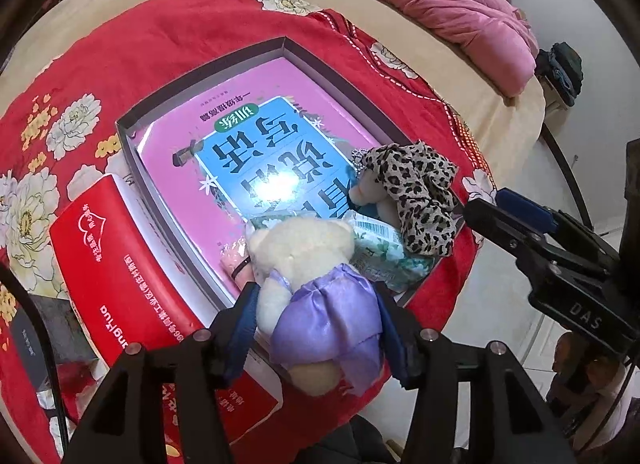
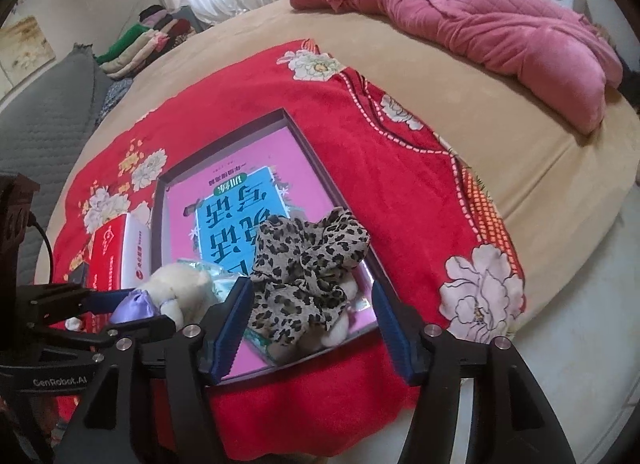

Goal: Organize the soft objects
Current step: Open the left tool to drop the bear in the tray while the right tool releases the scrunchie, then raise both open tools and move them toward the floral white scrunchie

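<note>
My left gripper (image 1: 316, 300) is shut on a cream teddy bear in a purple dress (image 1: 308, 264), held over the near end of a dark shallow box (image 1: 132, 160) with a pink book (image 1: 248, 112) inside. A leopard-print cloth (image 1: 416, 196) lies over a second cream plush (image 1: 368, 188) and a green-white packet (image 1: 380, 256) at the box's near right corner. My right gripper (image 2: 310, 320) is open, its fingers on either side of the leopard cloth (image 2: 308, 268). The bear also shows in the right wrist view (image 2: 176, 284), held by the left gripper.
A red carton (image 1: 120, 264) lies left of the box on a red floral blanket (image 1: 168, 32) over a tan bed (image 2: 460, 96). A pink quilt (image 2: 500, 32) is heaped at the far side. Folded clothes (image 2: 136, 44) sit at far left. The bed edge and pale floor (image 1: 492, 292) are to the right.
</note>
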Motion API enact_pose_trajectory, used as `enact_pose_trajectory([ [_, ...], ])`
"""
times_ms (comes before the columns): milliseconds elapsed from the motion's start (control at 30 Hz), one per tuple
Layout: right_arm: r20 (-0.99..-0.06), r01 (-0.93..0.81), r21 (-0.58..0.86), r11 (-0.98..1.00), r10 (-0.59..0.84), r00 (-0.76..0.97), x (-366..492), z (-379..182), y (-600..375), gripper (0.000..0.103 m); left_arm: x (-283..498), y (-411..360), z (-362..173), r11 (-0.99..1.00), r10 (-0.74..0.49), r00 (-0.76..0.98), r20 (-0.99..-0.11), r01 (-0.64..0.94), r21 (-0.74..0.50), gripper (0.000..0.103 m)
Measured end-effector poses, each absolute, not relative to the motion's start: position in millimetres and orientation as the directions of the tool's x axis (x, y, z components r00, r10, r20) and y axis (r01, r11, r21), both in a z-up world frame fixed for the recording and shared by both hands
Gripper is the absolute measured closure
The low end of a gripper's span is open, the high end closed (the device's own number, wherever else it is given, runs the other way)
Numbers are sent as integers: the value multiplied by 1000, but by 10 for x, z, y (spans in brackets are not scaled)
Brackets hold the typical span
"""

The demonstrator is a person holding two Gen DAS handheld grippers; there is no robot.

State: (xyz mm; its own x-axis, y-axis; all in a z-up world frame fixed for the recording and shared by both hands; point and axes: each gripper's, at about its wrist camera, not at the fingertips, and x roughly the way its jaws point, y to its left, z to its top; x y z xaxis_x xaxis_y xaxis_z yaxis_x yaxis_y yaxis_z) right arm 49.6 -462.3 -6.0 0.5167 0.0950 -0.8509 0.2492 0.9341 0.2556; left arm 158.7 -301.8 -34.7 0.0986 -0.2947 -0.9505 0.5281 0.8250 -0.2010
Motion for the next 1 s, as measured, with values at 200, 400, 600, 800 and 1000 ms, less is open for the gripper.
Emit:
enact_pose_trajectory([
  [200,-841,247,255,935,88,535,488,45,-4610,35,1590,-2995,-322,826,-296,114,-948,529,-195,42],
  [400,-826,249,275,929,95,556,474,141,-4625,35,1684,-2950,-488,846,-252,115,-961,508,-161,42],
  [600,-819,241,269,933,90,566,471,221,-4609,35,1677,-2862,-374,849,-276,141,-951,500,-173,42],
  [800,-811,218,231,948,64,581,460,362,-4467,35,1606,-2764,-165,844,-307,175,-935,504,-183,39],
  [1000,-789,199,192,961,31,614,426,566,-4296,28,1531,-2560,46,849,-343,211,-915,487,-205,34],
])
